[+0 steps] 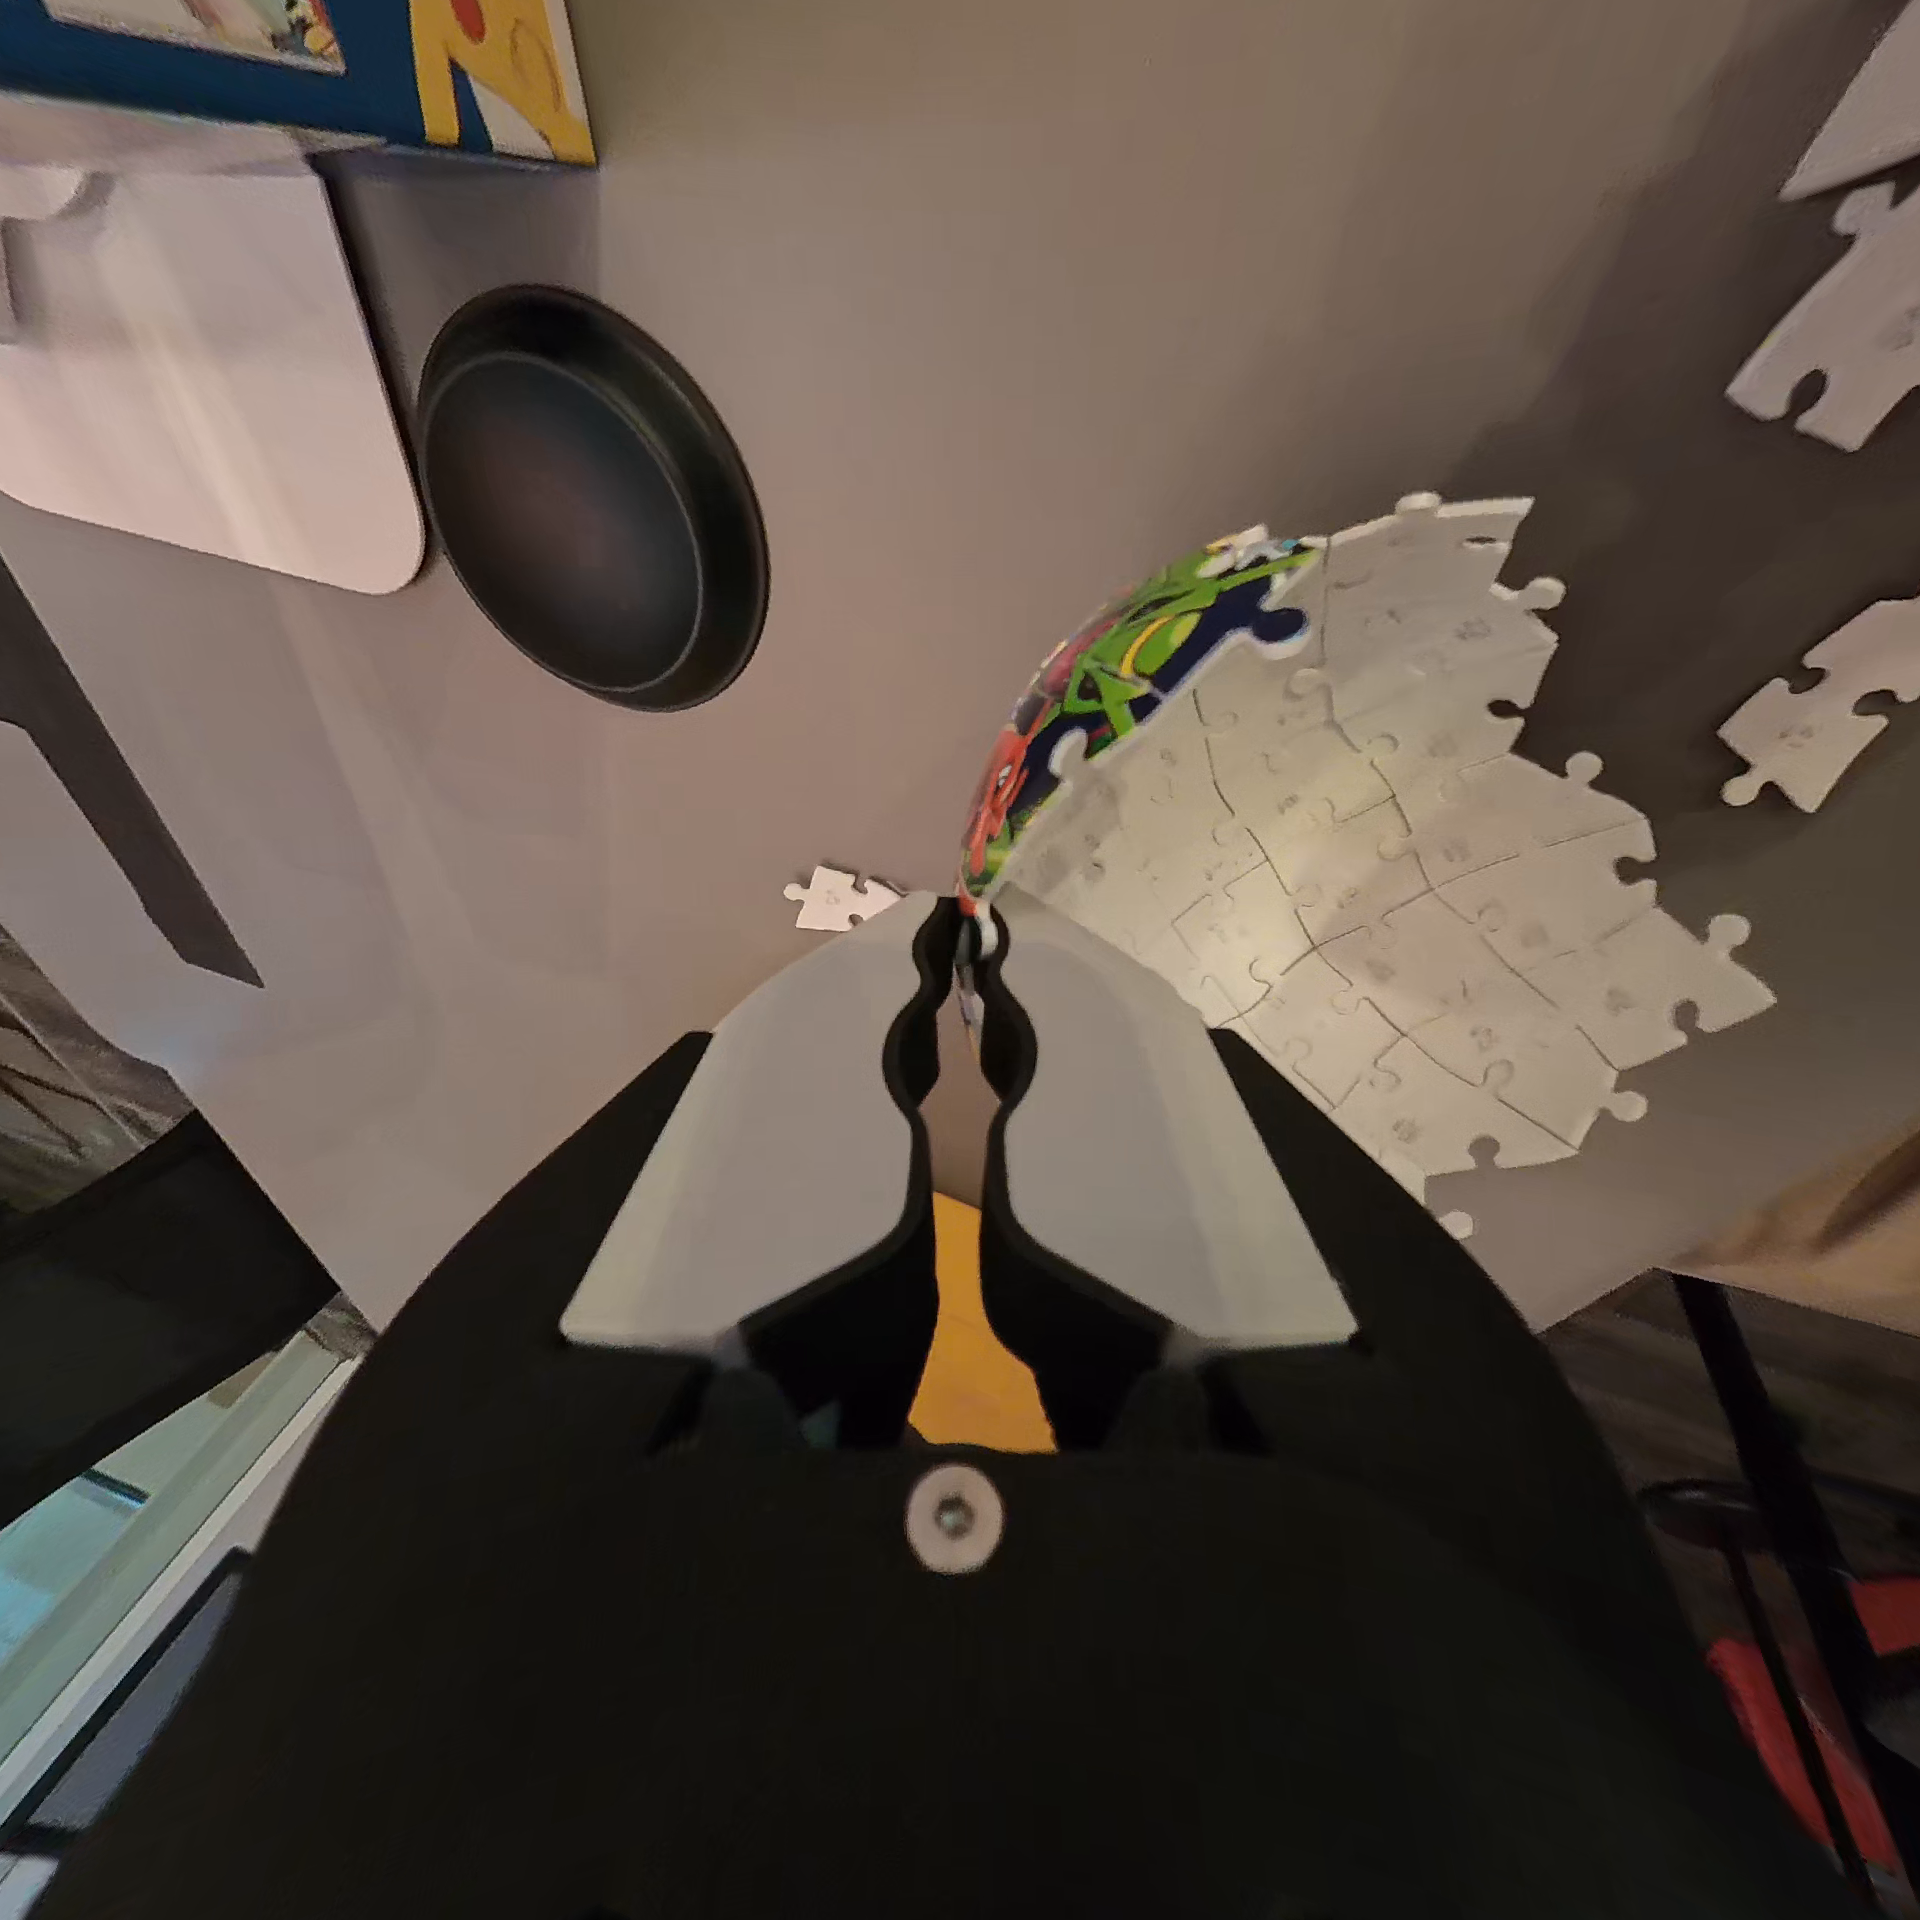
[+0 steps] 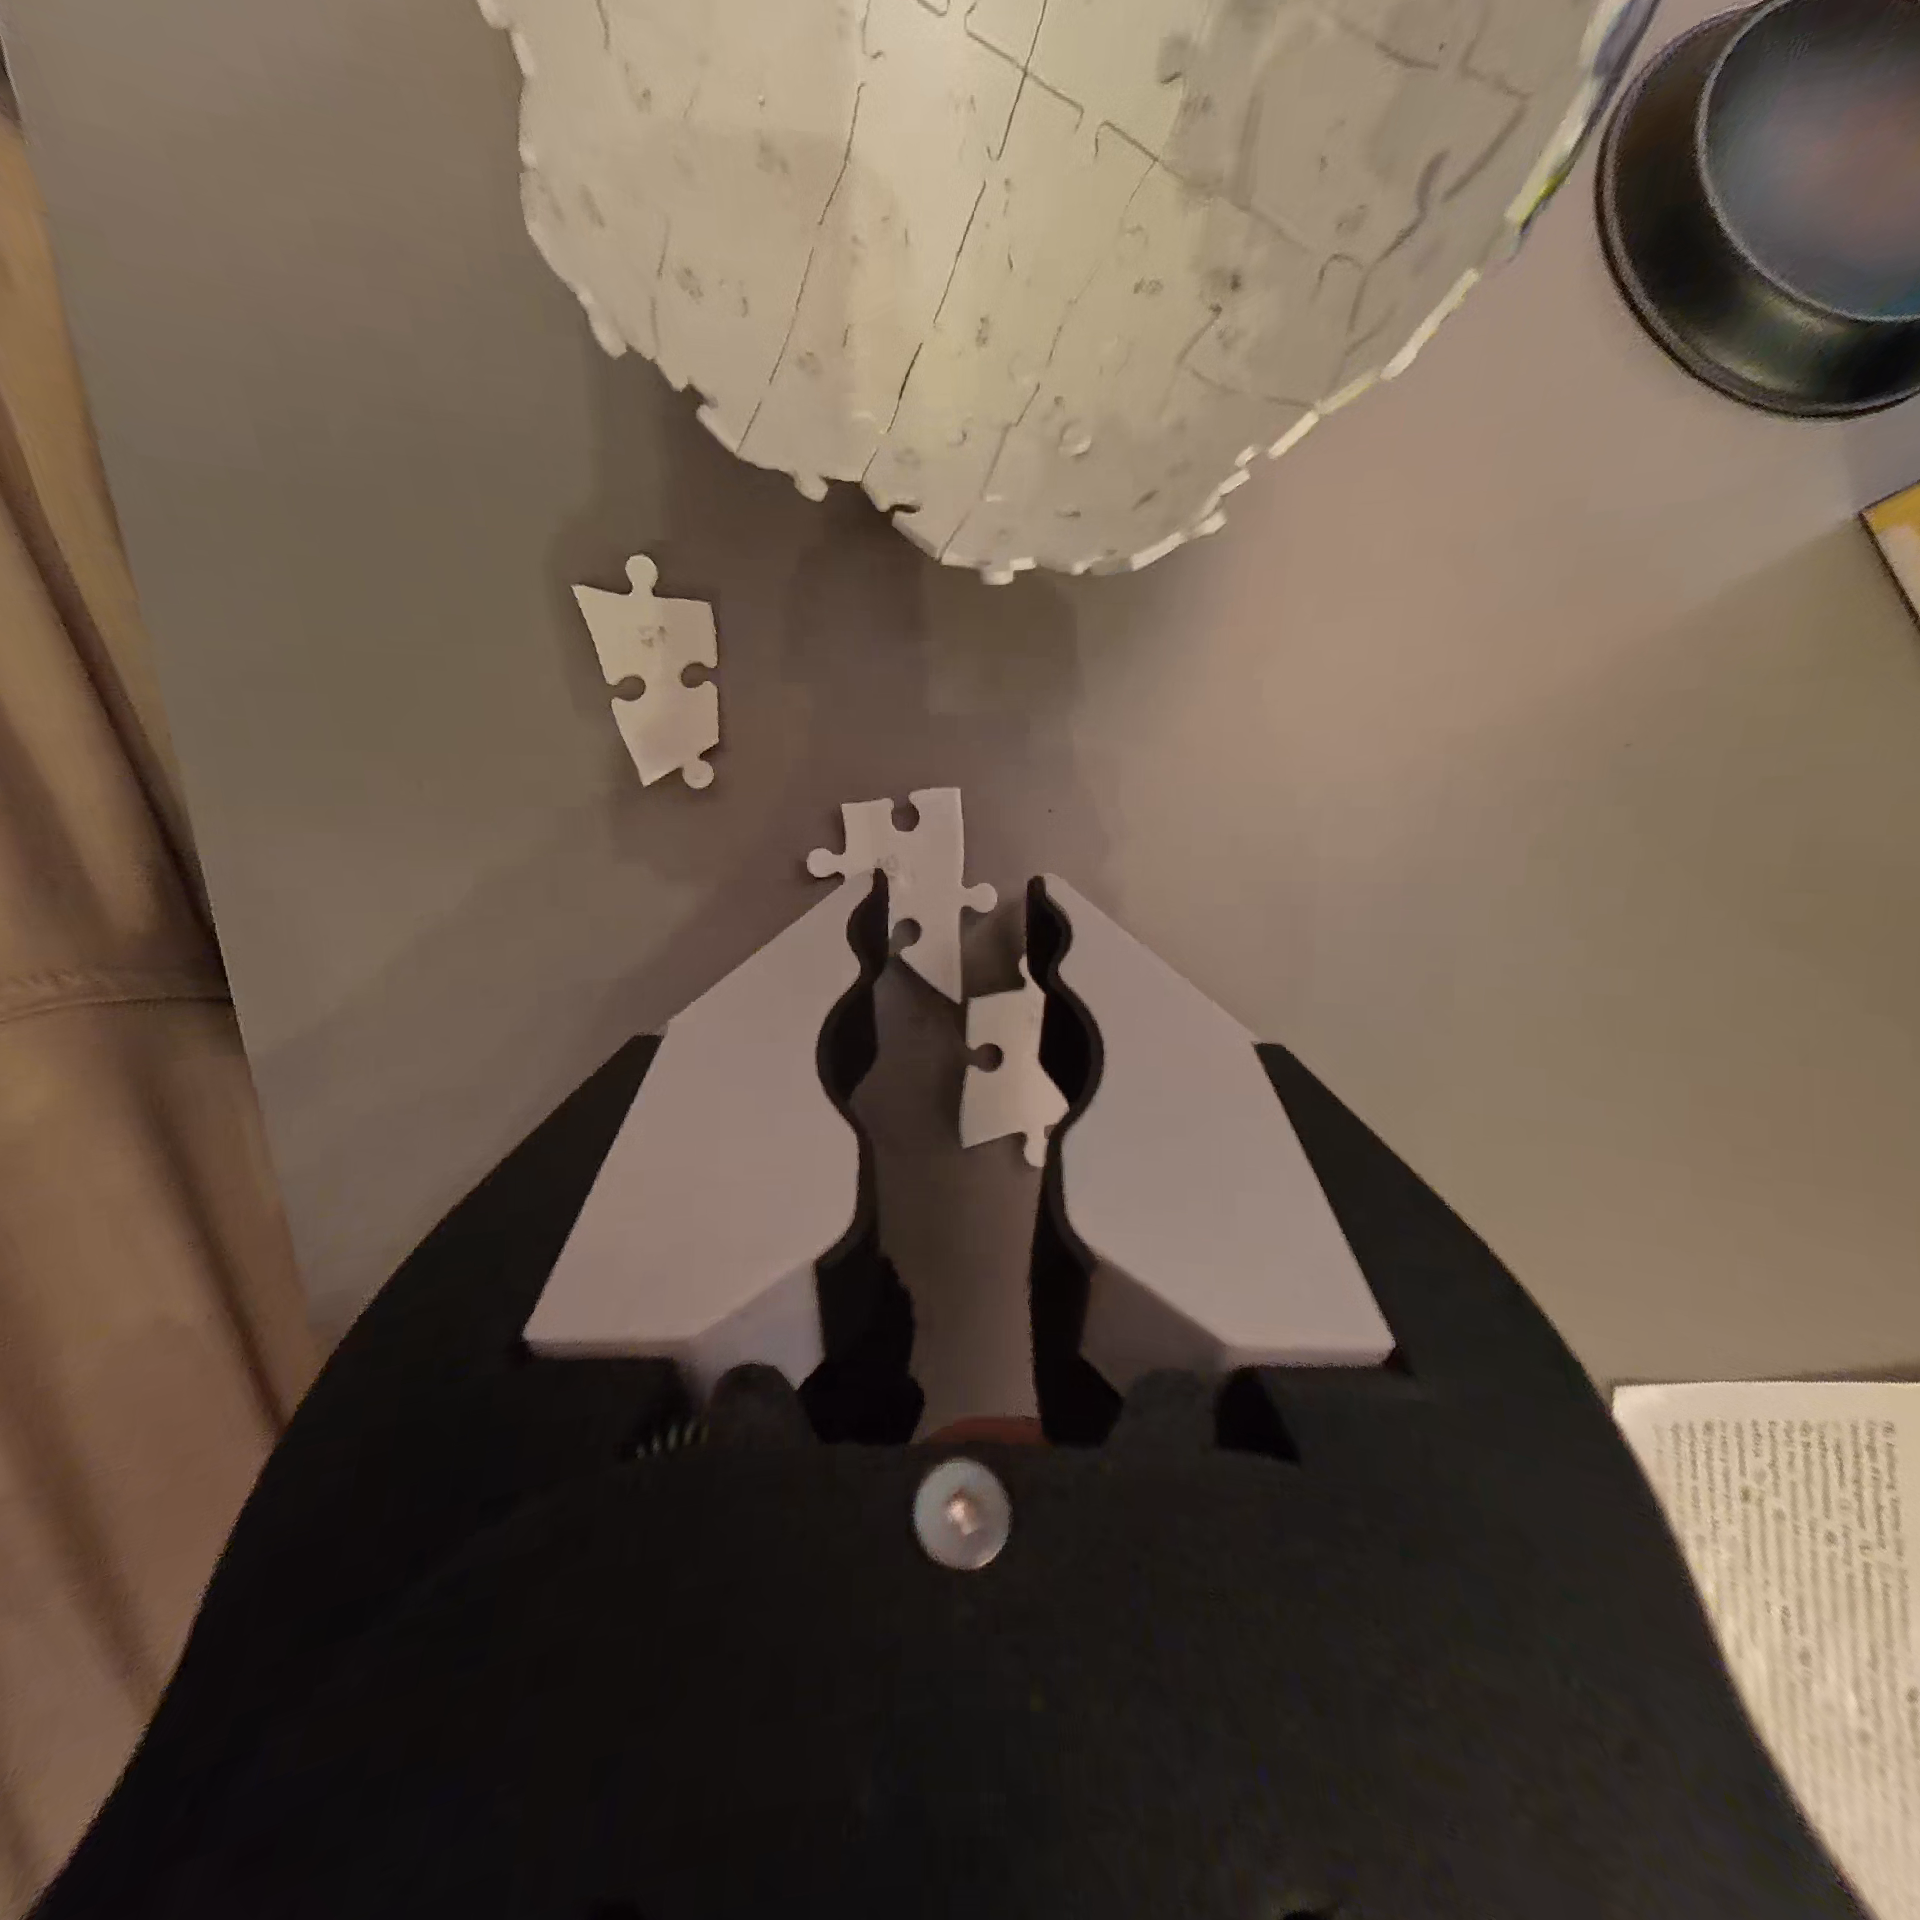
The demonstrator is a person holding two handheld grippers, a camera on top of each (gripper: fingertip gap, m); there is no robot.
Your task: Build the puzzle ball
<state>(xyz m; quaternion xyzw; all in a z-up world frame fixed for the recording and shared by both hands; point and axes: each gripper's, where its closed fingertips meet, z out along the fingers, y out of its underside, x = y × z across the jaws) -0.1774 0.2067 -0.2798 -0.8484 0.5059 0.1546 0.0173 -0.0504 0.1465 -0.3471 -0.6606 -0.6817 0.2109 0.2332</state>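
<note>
Your left gripper (image 1: 966, 940) is pinching the half-built puzzle ball (image 1: 1351, 862) by its rim; your right gripper (image 2: 956, 899) is hanging parted over two loose pieces (image 2: 920, 883), the ball just ahead.

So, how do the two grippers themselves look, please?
Both look the same. The left gripper and the right gripper each have a wide matte black body with a silver screw in the middle. The two wedge-shaped jaws are pale grey outside, with black wavy inner pads. No cables or sleeves are visible.
</note>
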